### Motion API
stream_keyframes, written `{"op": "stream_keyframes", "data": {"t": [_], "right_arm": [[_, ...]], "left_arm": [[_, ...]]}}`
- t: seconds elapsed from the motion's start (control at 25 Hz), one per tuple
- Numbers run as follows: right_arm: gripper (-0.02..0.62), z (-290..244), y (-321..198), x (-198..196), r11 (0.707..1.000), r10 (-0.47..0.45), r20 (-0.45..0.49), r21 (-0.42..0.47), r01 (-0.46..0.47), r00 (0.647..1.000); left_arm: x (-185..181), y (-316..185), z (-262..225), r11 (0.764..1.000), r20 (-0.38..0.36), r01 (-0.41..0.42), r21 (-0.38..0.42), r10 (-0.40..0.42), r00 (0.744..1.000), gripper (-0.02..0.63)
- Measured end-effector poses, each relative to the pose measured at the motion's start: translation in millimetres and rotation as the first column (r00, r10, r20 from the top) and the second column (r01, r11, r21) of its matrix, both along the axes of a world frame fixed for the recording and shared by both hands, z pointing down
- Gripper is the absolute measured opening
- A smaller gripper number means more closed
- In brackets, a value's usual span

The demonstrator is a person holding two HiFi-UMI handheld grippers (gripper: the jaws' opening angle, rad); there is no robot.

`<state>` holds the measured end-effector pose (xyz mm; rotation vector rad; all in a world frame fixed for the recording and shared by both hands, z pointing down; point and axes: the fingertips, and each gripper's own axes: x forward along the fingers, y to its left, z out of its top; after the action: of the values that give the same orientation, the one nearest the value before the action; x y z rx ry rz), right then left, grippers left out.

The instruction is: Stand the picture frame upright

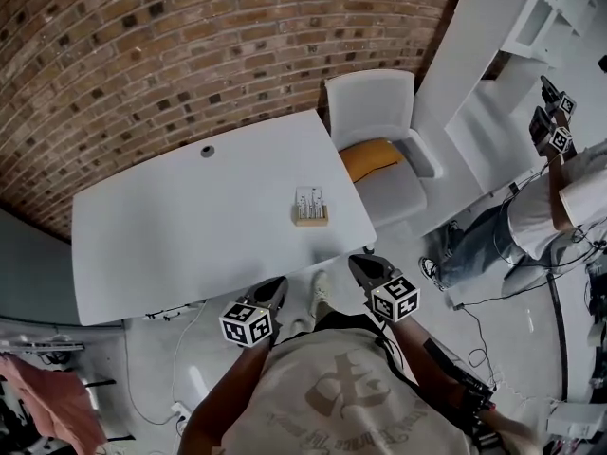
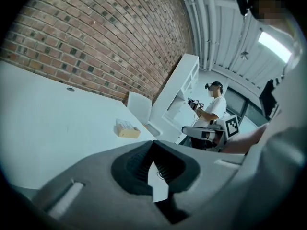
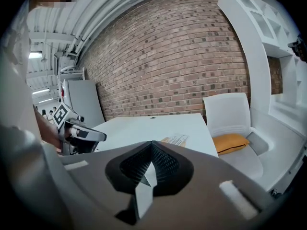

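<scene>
One white table stands by one brick wall, and one picture frame lies on it. The tabletop has one round hole. There is one white chair with one yellow cushion, and one white shelf unit. Two people are in view: the wearer holds two grippers, the left gripper and the right gripper, each with one marker cube; the second person holds another pair of grippers.
</scene>
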<state>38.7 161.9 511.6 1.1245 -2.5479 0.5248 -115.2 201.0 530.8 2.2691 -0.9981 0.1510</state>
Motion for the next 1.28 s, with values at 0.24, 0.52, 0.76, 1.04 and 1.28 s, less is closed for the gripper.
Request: {"op": "stream_keyframes", "data": {"t": [0.24,0.52,0.76,1.04,1.28], "right_arm": [[0.008,16,-37,-2,0.999,-0.011,0.015,-0.031,0.012,1.000],[0.008,27,-90,1,0.997,-0.038,0.036,-0.069,0.041,0.999],[0.008,36,-145,10,0.993,-0.050,0.069,-0.103,0.057,0.996],[0.008,50,-183,7,0.979,-0.107,0.109,-0.160,0.123,0.988],[0.008,64,-203,-3,0.963,-0.151,0.123,-0.204,0.173,0.981]], "left_arm": [[0,-26,14,0.999,0.019,-0.001,-0.051,0.002,1.000,0.003],[17,-75,24,0.995,0.029,-0.012,-0.099,0.015,0.999,0.003],[20,-126,33,0.990,0.091,0.041,-0.137,-0.029,0.995,0.003],[29,-166,42,0.977,0.121,0.084,-0.196,-0.061,0.991,0.026],[26,-188,50,0.962,0.108,0.122,-0.243,-0.099,0.989,0.026]]}}
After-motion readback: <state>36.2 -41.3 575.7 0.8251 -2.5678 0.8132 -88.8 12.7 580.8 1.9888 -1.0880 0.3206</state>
